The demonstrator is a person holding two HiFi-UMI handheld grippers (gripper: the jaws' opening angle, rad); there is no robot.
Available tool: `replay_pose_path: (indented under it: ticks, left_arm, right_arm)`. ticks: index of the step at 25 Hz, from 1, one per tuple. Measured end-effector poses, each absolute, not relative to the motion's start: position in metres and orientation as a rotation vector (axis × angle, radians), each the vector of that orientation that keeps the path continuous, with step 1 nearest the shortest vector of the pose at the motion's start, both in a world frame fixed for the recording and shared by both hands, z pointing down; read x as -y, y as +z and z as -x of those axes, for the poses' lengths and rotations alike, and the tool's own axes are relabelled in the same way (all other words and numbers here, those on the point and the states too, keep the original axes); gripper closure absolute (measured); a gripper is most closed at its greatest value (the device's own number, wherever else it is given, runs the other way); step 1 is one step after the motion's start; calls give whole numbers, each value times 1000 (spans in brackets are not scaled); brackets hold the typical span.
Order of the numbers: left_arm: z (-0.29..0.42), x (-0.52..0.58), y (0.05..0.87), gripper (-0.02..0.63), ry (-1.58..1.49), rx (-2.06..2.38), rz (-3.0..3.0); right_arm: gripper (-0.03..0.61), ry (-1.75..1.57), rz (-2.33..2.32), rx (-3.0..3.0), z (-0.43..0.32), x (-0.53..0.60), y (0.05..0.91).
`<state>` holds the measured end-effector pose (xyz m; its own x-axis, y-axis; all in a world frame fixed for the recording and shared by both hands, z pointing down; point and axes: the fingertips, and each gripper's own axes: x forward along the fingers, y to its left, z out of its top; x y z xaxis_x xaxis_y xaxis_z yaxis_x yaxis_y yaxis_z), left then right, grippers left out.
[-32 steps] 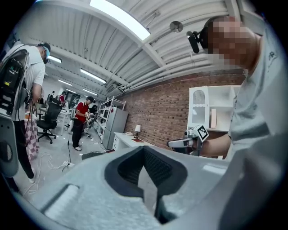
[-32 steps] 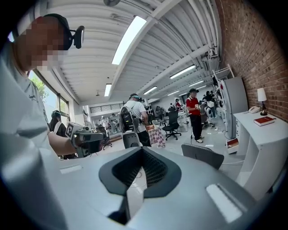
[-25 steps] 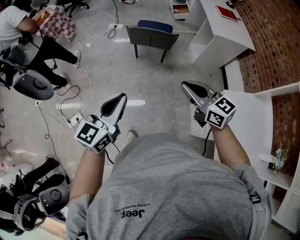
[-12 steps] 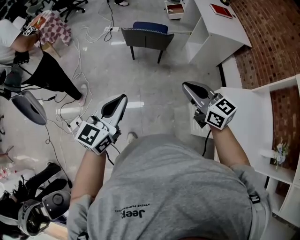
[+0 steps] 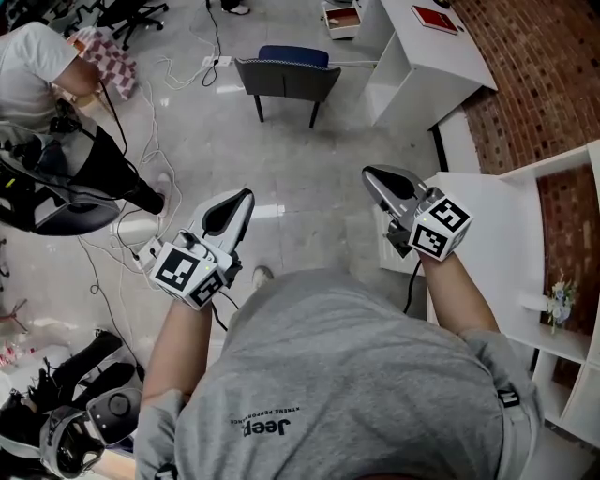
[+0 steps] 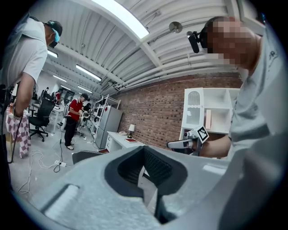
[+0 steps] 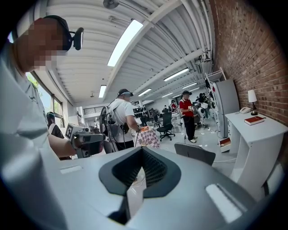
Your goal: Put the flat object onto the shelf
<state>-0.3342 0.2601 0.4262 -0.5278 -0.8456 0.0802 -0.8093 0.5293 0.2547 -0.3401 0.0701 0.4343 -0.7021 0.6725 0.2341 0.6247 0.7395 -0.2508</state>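
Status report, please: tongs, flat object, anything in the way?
Left tongs shut, empty. Right tongs shut, empty. Nothing flat held yet. White shelf close at right, unobstructed.

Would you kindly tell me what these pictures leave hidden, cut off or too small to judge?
- Head view: the white shelf runs off the right edge, so most compartments are unseen.
- Head view: the grey shirt hides whatever lies directly below.
- Head view: the red flat item on the white desk is too small to identify.
- The left tool and right tool are shut on nothing, so which flat object is meant cannot be told.
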Motion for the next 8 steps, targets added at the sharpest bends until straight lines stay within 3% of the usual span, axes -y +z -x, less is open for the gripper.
replay_pose_path:
  ticks: [8]
  left_arm:
    - [341,-257,425,615,-296,2572,-1402]
  right_arm:
    - [571,212,1012,2633,345,-69,432]
